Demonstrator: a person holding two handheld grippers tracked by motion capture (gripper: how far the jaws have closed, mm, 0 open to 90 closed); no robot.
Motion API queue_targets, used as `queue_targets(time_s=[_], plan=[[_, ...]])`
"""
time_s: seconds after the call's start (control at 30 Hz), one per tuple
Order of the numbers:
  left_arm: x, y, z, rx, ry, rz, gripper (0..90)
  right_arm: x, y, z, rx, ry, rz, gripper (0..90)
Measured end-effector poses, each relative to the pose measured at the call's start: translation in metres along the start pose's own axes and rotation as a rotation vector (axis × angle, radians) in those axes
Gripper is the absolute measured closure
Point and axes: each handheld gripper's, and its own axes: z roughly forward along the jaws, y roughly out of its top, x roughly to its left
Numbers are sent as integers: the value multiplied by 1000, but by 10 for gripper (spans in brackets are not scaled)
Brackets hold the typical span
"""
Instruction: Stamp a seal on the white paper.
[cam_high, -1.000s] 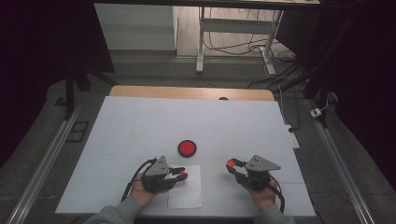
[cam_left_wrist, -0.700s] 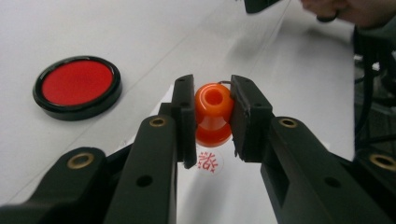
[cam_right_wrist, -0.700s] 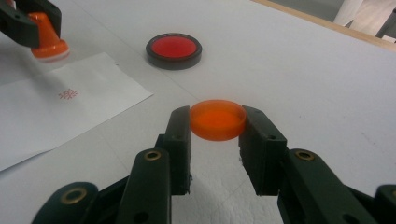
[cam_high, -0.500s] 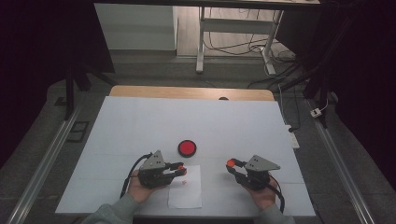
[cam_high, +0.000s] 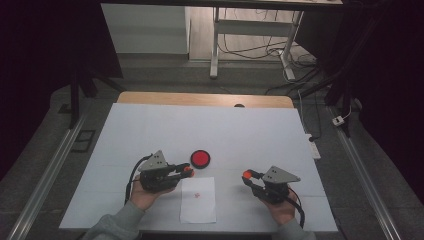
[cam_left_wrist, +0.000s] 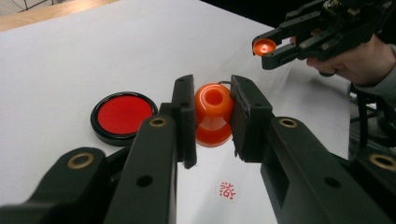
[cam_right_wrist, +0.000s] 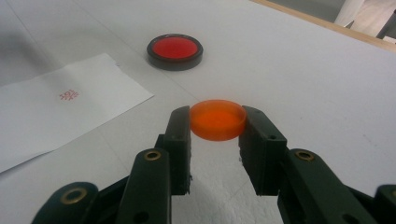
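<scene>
We've got the left gripper clamped on the orange plastic stamp, clear of the white paper sheet and its red imprint. Round red ink pad just beyond. Right gripper pinches the orange round cap, parked right, likely for recapping.

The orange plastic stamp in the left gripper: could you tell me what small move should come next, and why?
Probably bring the orange plastic stamp toward the round orange cap in the right gripper: the white paper sheet already bears a red mark, so capping seems due.
</scene>
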Motion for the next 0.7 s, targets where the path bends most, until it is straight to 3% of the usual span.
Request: queue_targets(time_s=[0.3, 0.5, 0.7], plan=[[12, 13, -4, -20, 4, -24, 723, -3, 0, -1, -9, -1, 6, 643], [12, 13, -9, -18, 24, -3, 723, -4, -1, -1, -5, -5, 8, 643], [9, 13, -11, -18, 14, 11, 723, -5, -1, -1, -4, -8, 6, 643]])
